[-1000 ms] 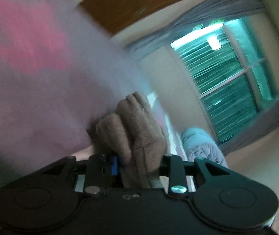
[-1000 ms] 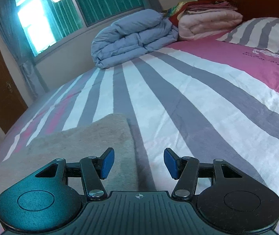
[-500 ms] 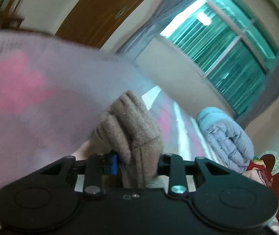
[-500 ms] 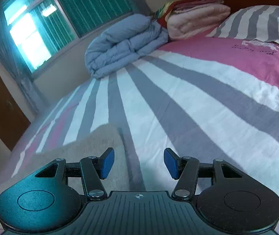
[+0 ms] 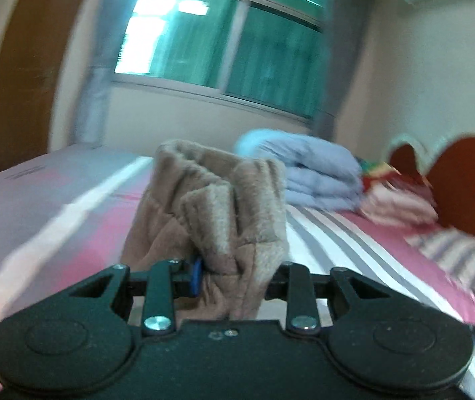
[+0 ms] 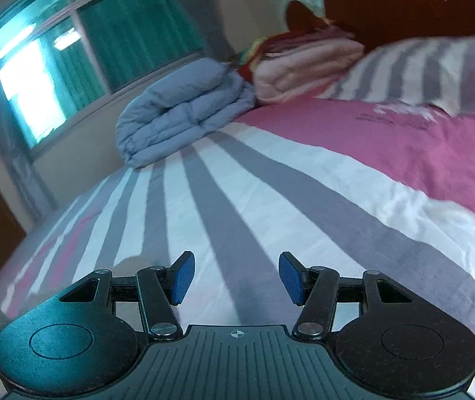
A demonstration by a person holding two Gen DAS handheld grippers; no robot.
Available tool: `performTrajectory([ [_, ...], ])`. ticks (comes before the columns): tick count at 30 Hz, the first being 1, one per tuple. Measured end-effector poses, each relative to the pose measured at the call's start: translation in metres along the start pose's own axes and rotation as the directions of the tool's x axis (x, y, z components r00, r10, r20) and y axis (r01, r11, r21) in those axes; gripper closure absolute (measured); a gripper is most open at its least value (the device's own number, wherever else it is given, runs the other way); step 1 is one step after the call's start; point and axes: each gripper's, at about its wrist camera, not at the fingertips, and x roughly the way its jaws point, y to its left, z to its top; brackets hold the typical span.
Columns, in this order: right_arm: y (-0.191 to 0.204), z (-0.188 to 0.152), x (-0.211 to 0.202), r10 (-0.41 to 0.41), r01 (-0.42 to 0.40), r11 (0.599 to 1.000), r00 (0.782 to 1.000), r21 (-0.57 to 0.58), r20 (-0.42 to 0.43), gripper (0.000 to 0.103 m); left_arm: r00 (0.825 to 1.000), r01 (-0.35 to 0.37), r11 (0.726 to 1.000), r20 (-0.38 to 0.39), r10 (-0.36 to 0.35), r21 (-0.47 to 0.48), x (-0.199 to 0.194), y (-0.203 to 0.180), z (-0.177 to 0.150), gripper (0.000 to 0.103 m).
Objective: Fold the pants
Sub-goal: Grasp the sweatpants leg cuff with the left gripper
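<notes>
My left gripper (image 5: 230, 275) is shut on a bunched fold of the tan fleece pants (image 5: 217, 206), which stand up between the jaws above the striped bed (image 5: 70, 220). My right gripper (image 6: 235, 276) is open and empty, low over the striped bedsheet (image 6: 271, 206). Only a small tan patch of the pants (image 6: 127, 263) shows at its lower left, behind the left finger.
A folded blue duvet (image 6: 184, 110) lies by the window wall, with pink folded blankets (image 6: 307, 63) beside it. A striped pillow (image 6: 421, 73) and a dark red headboard (image 6: 404, 3) are at the right. A brown door (image 5: 20, 66) stands left.
My left gripper has swung right with the pants still clamped, so the bed and headboard come into view. My right gripper has moved forward past the pants; they have nearly left its view.
</notes>
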Motion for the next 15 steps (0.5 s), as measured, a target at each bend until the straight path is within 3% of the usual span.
performTrajectory([
  [3,-0.012,0.003,0.0,0.002,-0.001,0.998,1.0,0.058,-0.011,0.047,0.998,0.061,0.992,-0.038,-0.057,0.112,0.023,-0.058,-0.021,0.082],
  [7,-0.024,0.008,-0.001,0.008,-0.006,0.996,1.0,0.094,-0.016,0.047,0.983,0.123,0.953,-0.165,-0.079,0.276,0.056,-0.13,-0.069,0.082],
  [10,-0.033,0.01,0.001,0.011,-0.007,0.991,0.999,0.131,-0.033,0.047,0.972,0.127,0.924,-0.23,-0.045,0.36,0.068,-0.155,-0.103,0.082],
  [15,-0.038,0.01,0.0,0.033,-0.026,0.989,0.998,0.146,-0.047,0.047,0.977,0.1,0.904,-0.213,-0.01,0.415,0.08,-0.16,-0.115,0.082],
])
